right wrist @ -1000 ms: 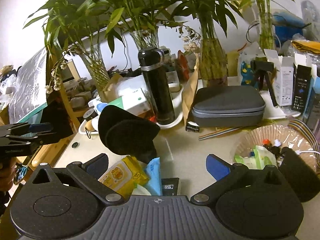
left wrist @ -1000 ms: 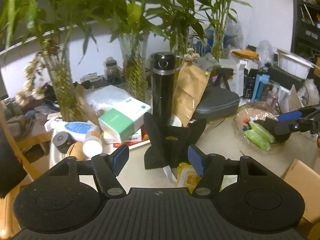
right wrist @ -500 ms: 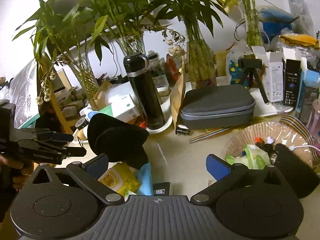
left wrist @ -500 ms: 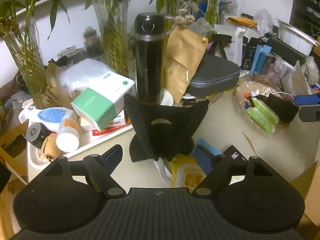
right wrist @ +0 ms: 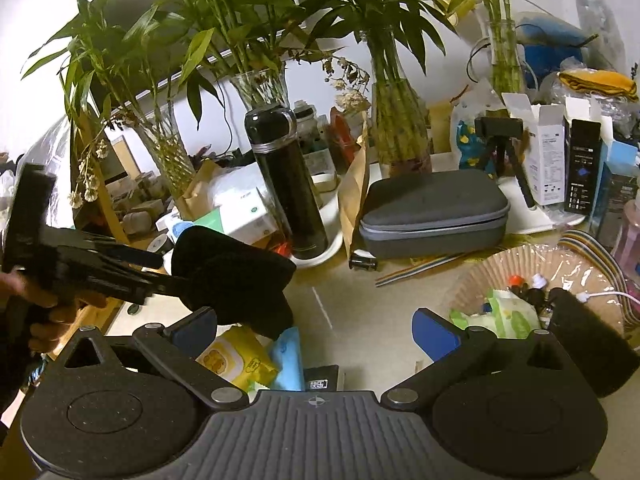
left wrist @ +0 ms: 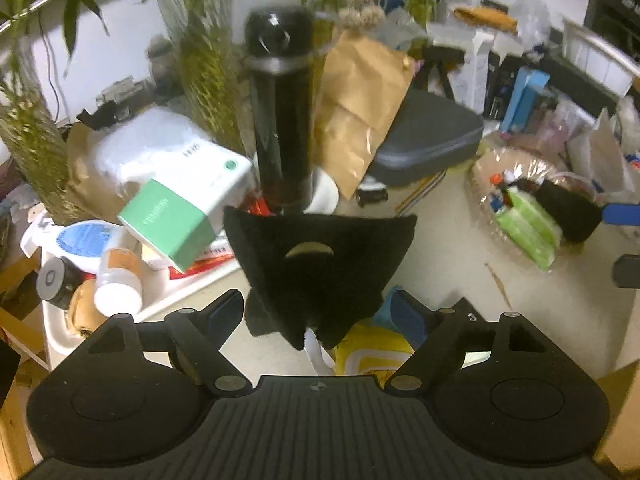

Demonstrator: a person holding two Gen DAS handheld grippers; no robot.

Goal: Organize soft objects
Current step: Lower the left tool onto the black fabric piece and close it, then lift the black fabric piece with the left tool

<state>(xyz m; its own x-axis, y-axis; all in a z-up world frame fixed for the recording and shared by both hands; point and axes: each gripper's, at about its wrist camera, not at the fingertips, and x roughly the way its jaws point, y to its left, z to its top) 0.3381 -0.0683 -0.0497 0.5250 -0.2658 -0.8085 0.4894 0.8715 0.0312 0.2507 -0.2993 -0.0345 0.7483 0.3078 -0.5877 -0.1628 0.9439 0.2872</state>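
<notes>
The left gripper (left wrist: 318,312) is seen with its jaws spread wide, having just been opening; the black fabric piece (left wrist: 320,264) lies between the blue pads (left wrist: 228,308) without being pressed by them, so nothing is grasped. In the right wrist view the same fabric (right wrist: 236,280) is draped at the tips of the left gripper (right wrist: 176,276), which is held by a hand (right wrist: 44,304) at the left edge. The fabric is placed near the middle of the table (left wrist: 440,248), in front of a black thermos (left wrist: 282,120), above a yellow wipes packet (right wrist: 236,358) and a light-blue packet (right wrist: 288,360). The right gripper (right wrist: 314,328) is held released, with nothing between its pads. To the far right a round basket (right wrist: 480,276) is seen holding green wipes packs (right wrist: 508,316) and another black soft item (right wrist: 588,344). A grey zip case (right wrist: 432,212) is set behind.
</notes>
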